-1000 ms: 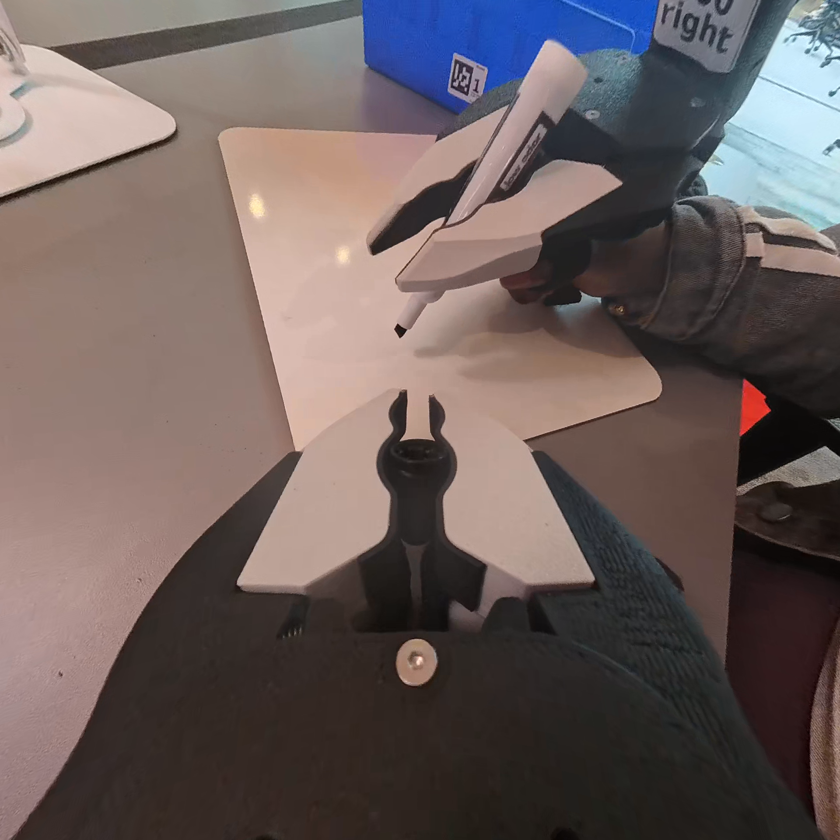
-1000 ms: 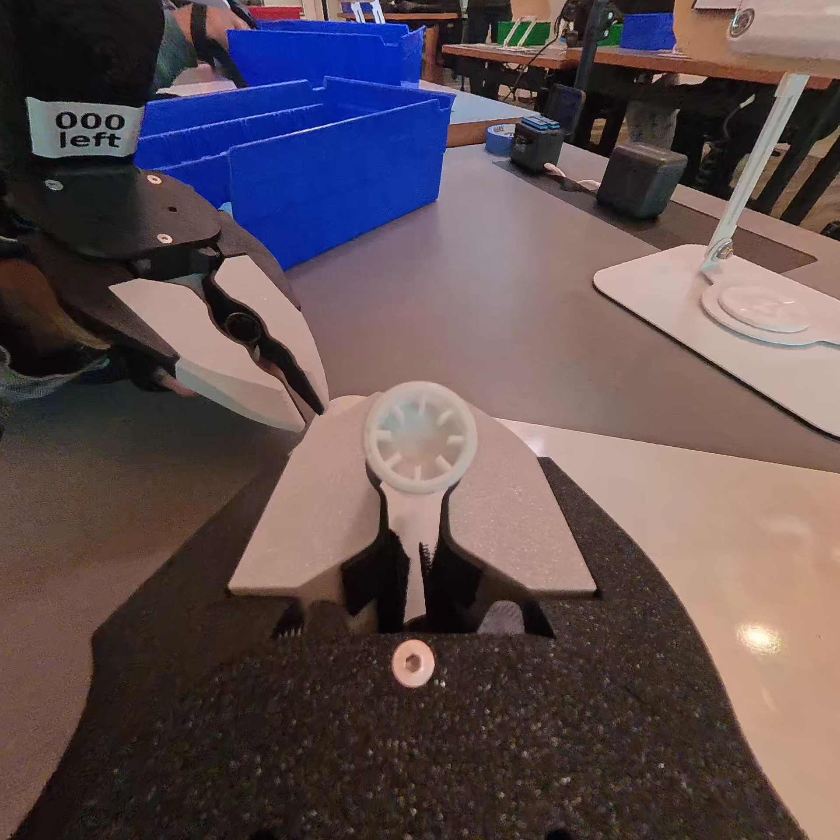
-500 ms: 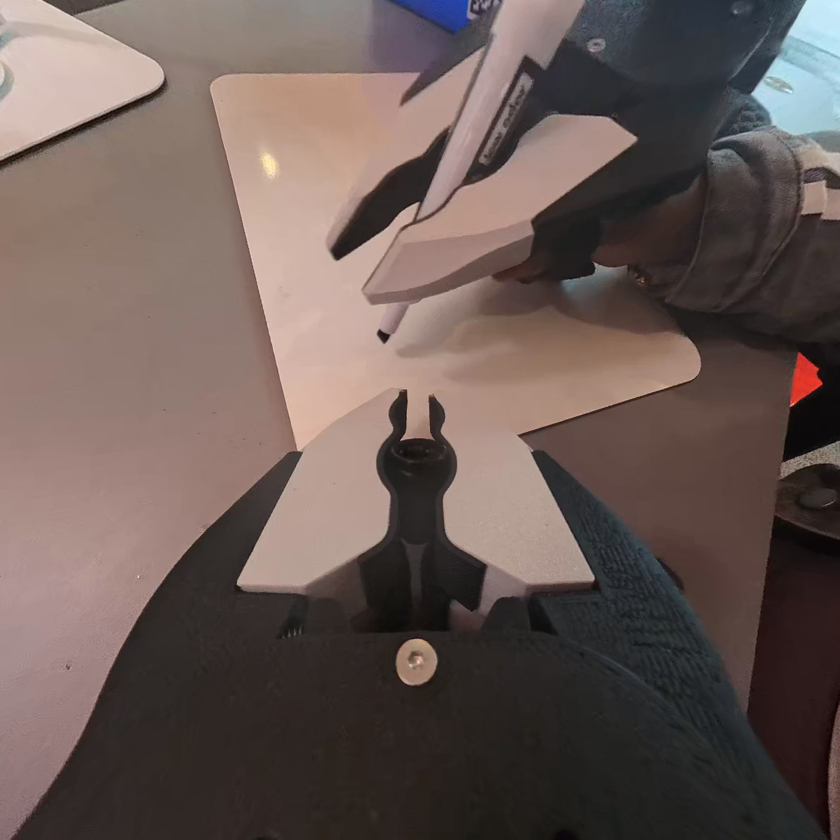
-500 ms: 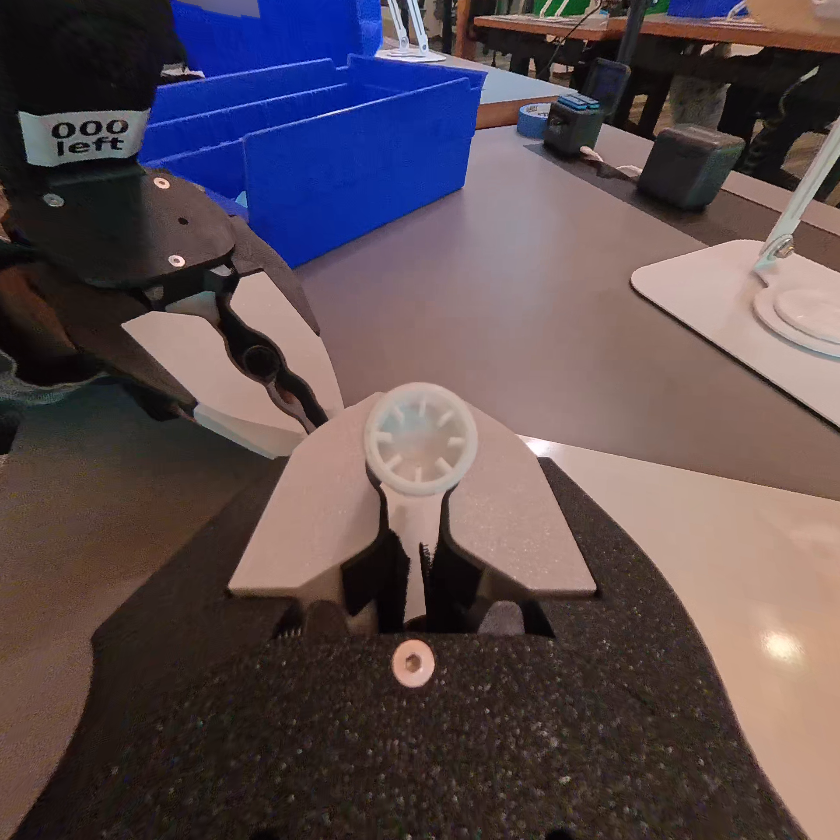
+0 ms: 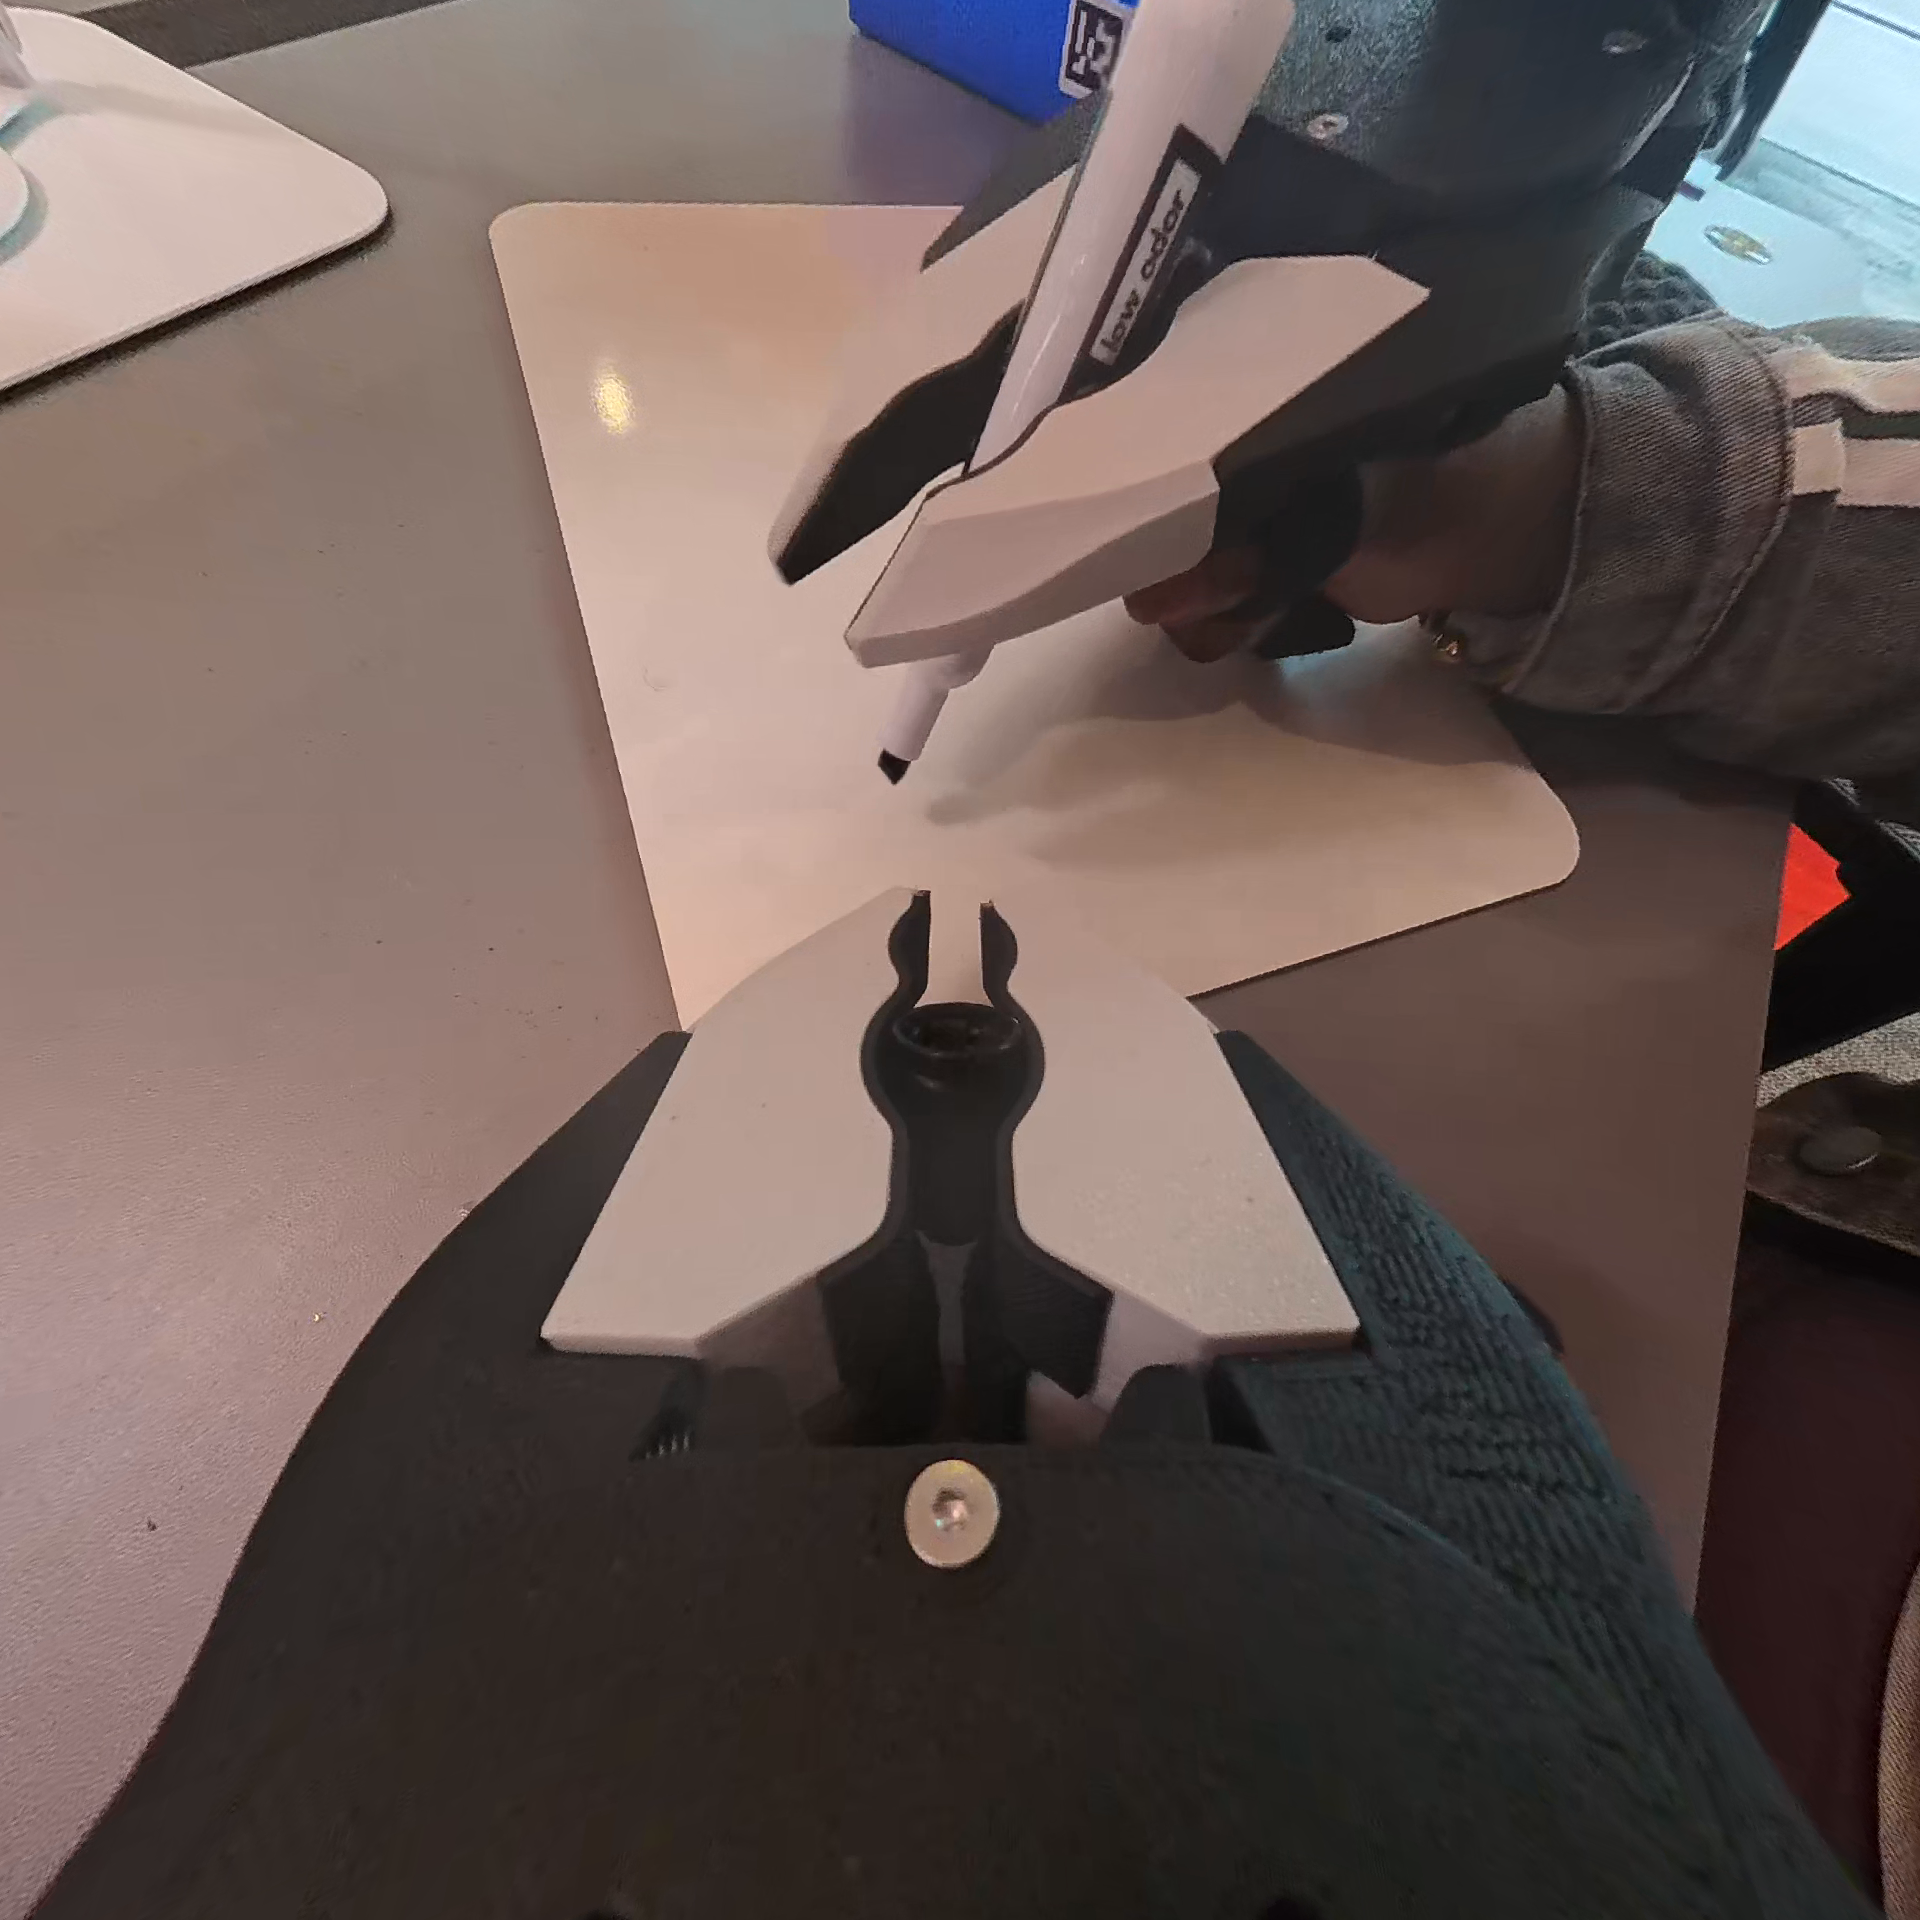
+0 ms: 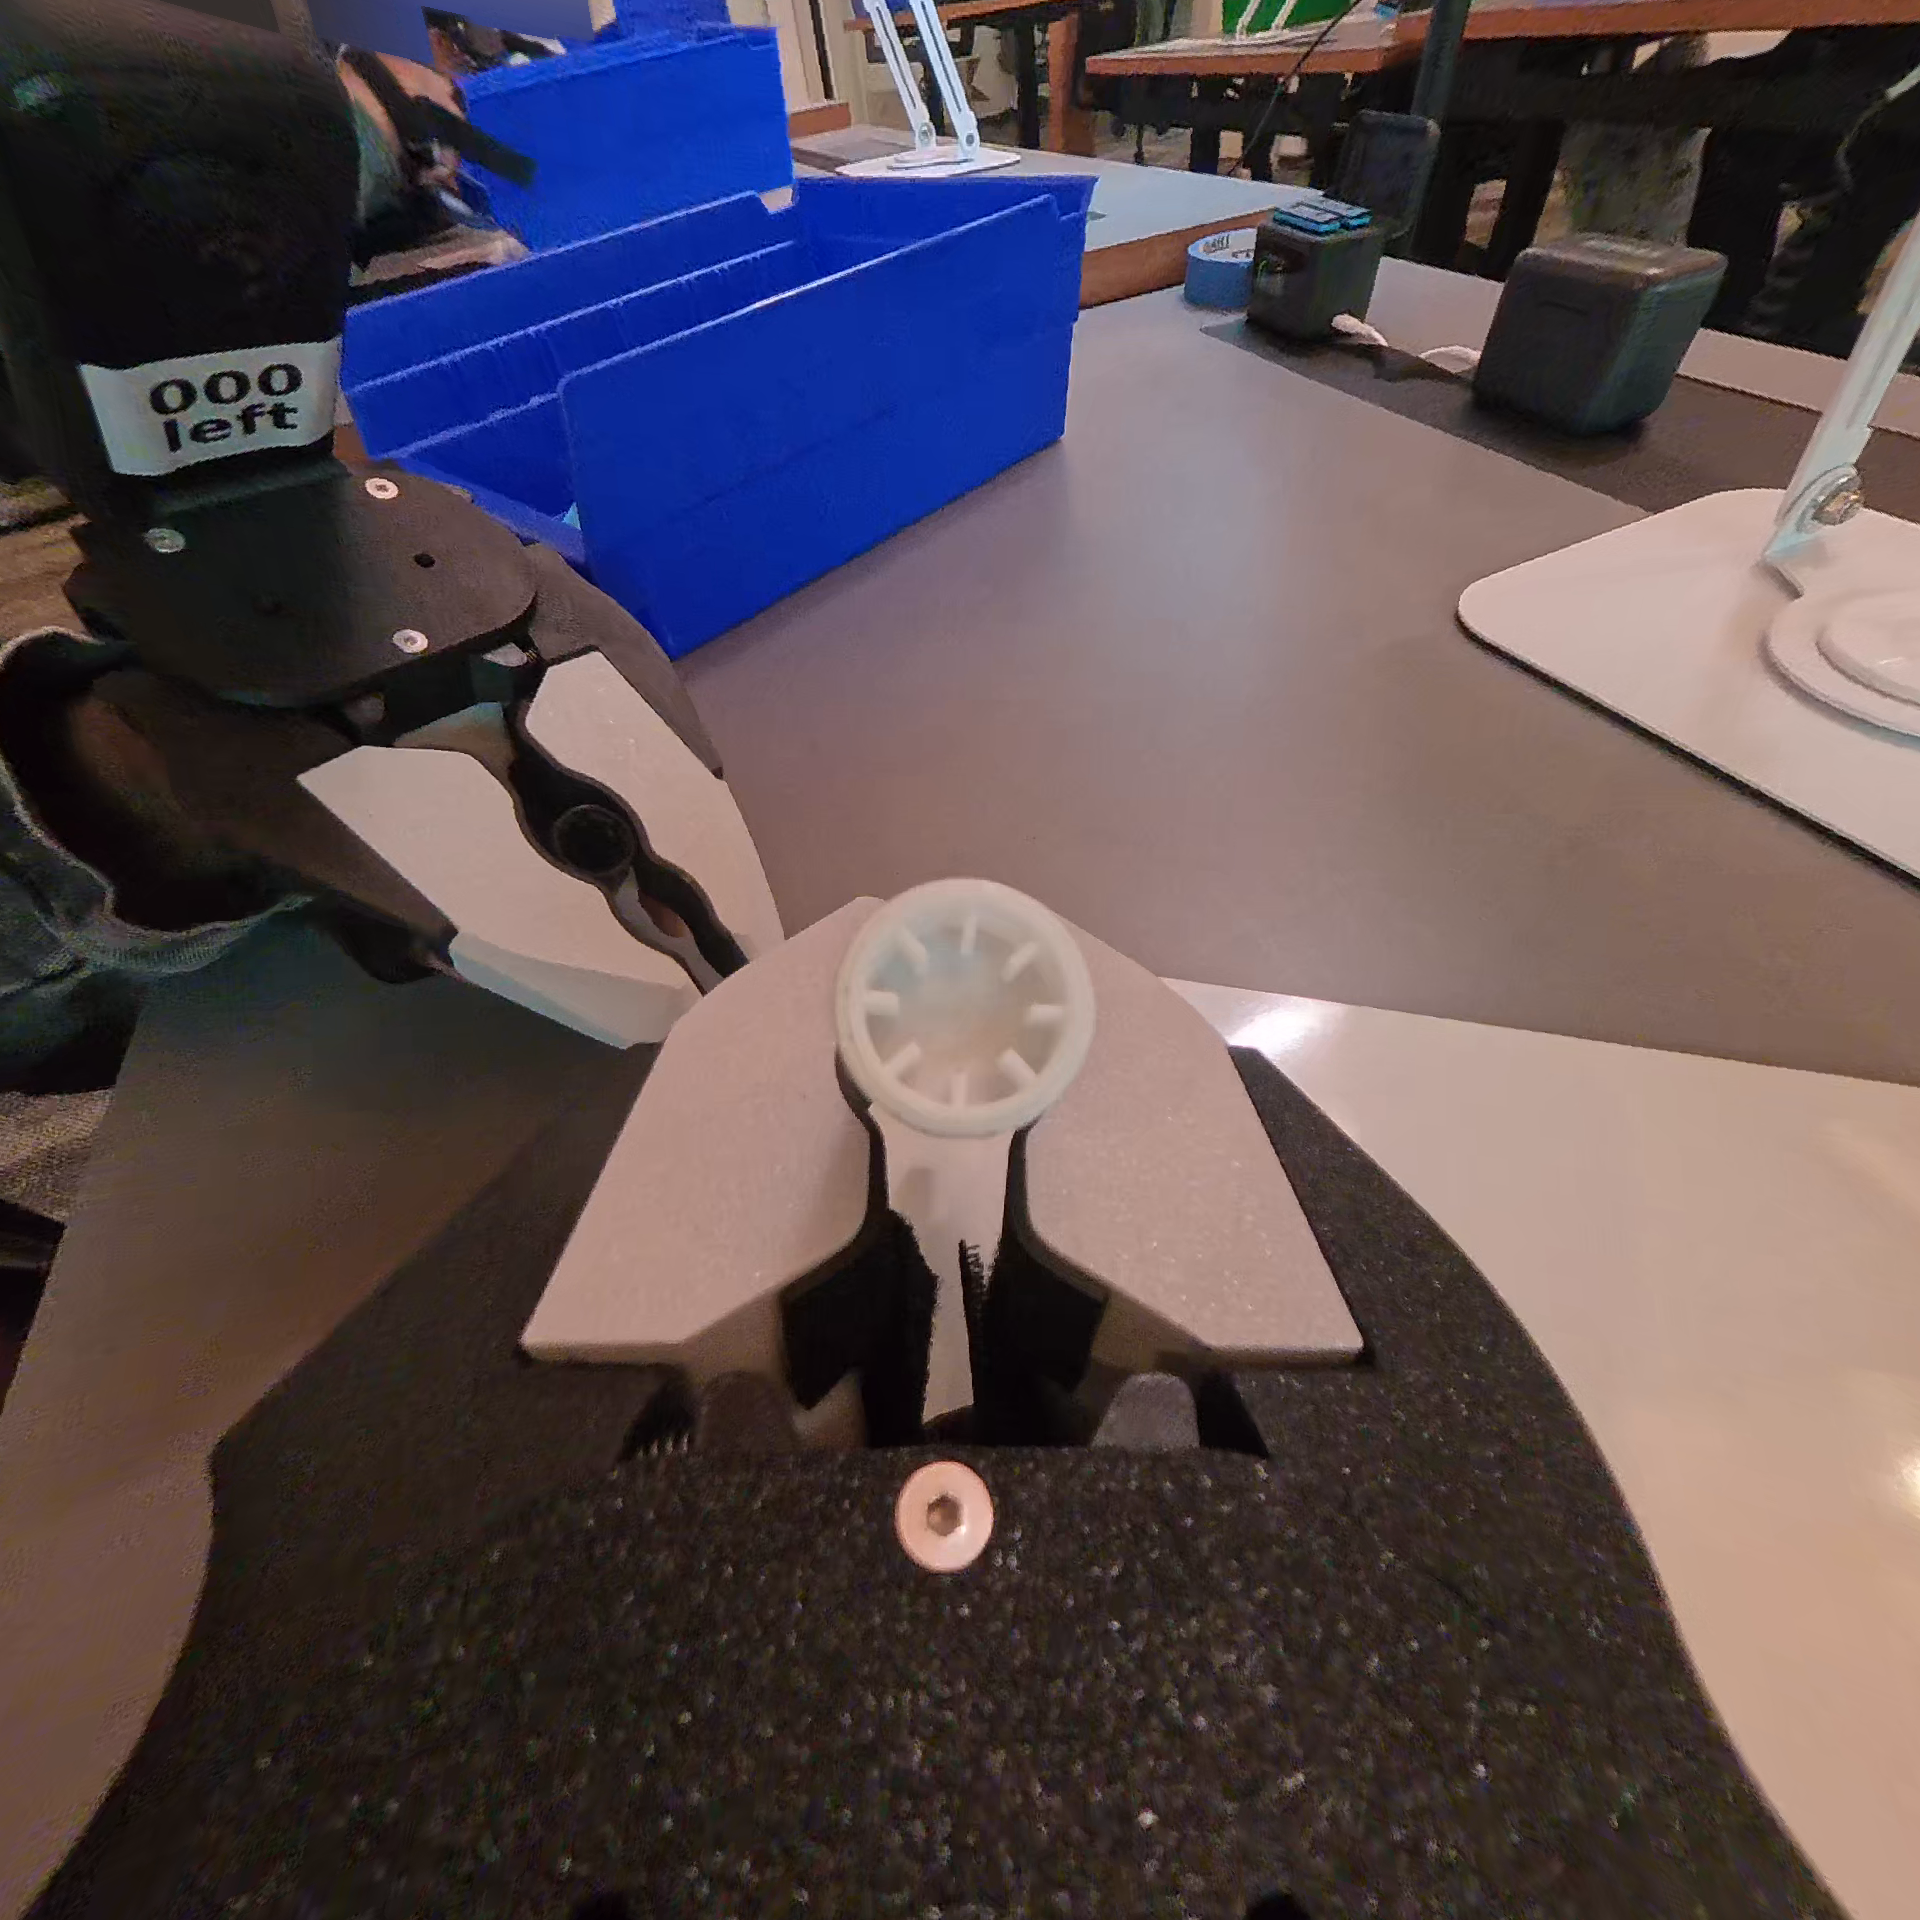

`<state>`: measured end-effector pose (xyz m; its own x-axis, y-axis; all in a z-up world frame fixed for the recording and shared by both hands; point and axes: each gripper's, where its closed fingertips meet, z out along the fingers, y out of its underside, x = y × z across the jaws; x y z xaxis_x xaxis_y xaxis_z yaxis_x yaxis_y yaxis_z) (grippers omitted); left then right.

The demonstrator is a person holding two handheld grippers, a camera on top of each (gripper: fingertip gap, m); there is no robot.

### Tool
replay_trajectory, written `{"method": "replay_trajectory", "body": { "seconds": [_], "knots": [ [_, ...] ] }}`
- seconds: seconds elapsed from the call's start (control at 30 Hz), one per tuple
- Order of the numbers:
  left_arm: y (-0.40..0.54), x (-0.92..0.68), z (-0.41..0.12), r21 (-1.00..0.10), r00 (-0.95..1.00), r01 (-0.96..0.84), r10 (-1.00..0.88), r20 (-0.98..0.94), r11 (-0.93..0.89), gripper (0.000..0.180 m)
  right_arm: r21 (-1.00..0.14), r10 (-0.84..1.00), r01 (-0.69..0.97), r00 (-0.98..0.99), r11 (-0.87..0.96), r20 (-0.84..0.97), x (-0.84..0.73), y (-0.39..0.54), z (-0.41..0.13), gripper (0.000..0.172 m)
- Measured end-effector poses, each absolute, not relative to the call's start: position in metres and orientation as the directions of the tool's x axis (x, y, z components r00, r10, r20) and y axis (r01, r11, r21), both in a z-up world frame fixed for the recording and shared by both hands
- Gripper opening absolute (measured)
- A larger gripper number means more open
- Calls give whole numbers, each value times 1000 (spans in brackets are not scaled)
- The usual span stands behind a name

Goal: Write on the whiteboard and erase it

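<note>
Whiteboard (image 5: pixel 1039 665) lies flat on the grey worktop (image 5: pixel 260 831), its surface bare of marks where visible. Right tongs (image 5: pixel 831 597) are clamped on a white marker (image 5: pixel 1081 270), uncapped, held tilted with its black tip (image 5: pixel 891 767) pointing down just above the board; whether the tip touches cannot be told. A hand (image 5: pixel 1288 582) in a grey sleeve (image 5: pixel 1704 540) grips that tool. Left tongs (image 5: pixel 953 906) sit over the near edge of the board, clamped on a small black cap (image 5: pixel 951 1039) seated in the round recess, the fingertips ahead of it standing slightly apart. Beyond, a blue bin (image 6: pixel 790 416) stands on the worktop, and a white stand base (image 6: pixel 1662 644) rests well apart to the side.
</note>
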<state>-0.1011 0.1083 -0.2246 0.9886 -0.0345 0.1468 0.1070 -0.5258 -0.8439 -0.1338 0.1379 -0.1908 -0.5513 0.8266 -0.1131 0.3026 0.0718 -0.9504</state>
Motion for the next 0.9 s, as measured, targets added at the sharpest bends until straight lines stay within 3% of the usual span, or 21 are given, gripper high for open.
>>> {"method": "replay_trajectory", "body": {
  "seconds": [0.9],
  "knots": [
    [107, -103, -221, -854, 985, 134, -28, 170, -502, 10, -908, 834, 320, -549, 272, 56, -139, 137, -208, 18]
  ]
}}
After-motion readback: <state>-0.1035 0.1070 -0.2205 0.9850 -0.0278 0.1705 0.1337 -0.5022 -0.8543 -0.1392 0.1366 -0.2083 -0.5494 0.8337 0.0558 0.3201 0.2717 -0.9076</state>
